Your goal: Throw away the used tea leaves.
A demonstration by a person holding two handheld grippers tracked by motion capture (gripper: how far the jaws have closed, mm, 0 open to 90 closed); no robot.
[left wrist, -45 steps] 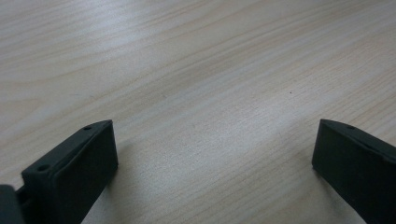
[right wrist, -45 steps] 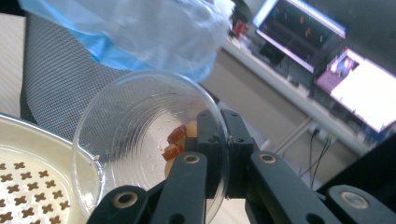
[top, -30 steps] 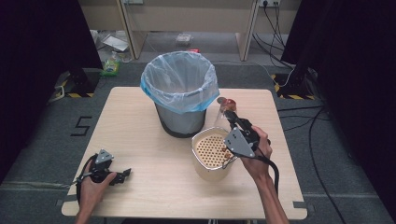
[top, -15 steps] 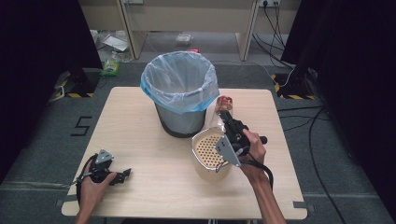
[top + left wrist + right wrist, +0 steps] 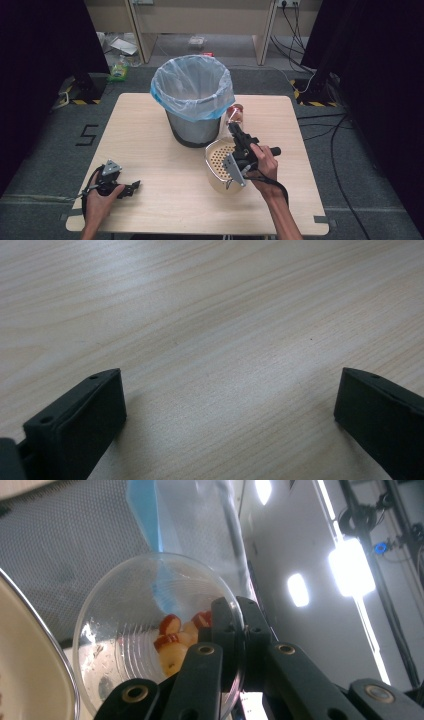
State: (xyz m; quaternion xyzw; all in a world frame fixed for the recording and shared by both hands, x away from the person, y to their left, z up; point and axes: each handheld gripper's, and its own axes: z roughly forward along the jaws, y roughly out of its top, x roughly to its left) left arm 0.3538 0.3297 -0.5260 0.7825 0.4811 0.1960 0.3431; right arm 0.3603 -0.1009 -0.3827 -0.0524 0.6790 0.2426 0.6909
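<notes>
Since a second ago the right gripper (image 5: 233,126) has dropped a bit and tipped its clear cup (image 5: 235,114) sideways, over by the bin (image 5: 192,100). High view: the cup sits just beside the bin wall, above the beige strainer bowl (image 5: 216,162); the left gripper (image 5: 131,188) rests on the table (image 5: 150,125). Left gripper view: jaws wide apart, bare wood between. Right gripper view: jaws clamped on the cup's rim, apple pieces (image 5: 175,642) inside.

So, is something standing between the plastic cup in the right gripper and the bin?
Nothing visible does. The right gripper pinches the rim of the clear cup right beside the lined bin; only the bin's own rim lies between them.
</notes>
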